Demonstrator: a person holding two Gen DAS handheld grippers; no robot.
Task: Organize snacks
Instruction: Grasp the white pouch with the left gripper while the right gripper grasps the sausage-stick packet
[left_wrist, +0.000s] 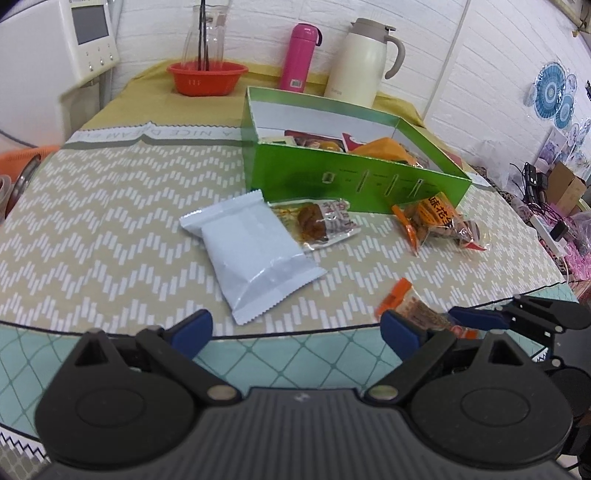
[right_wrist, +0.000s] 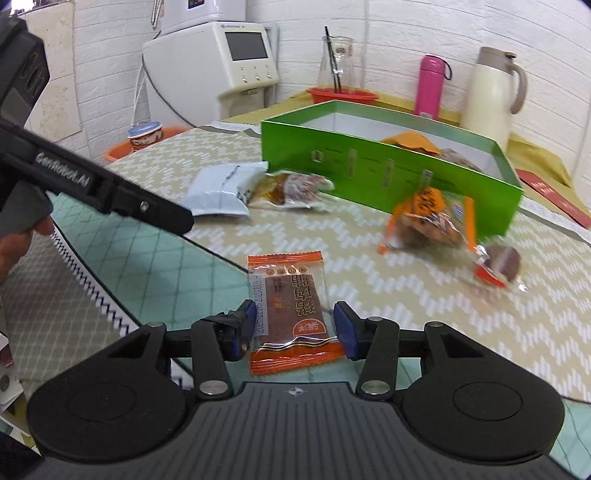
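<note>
A flat, crinkly orange packet (right_wrist: 291, 314) lies between the right gripper's (right_wrist: 293, 330) tilted-down, unclosed fingers; the left gripper (left_wrist: 295, 328) gapes empty.

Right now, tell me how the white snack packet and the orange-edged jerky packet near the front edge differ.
The white snack packet is plain and opaque; the orange-edged jerky packet is clear with orange ends and printed characters. The white one is puffy and larger; the jerky one is flat and slim. The white packet lies clear of both tools; the jerky packet lies between the open pads of the right hand-held gripper. Both are sealed and outside the green box.
</note>
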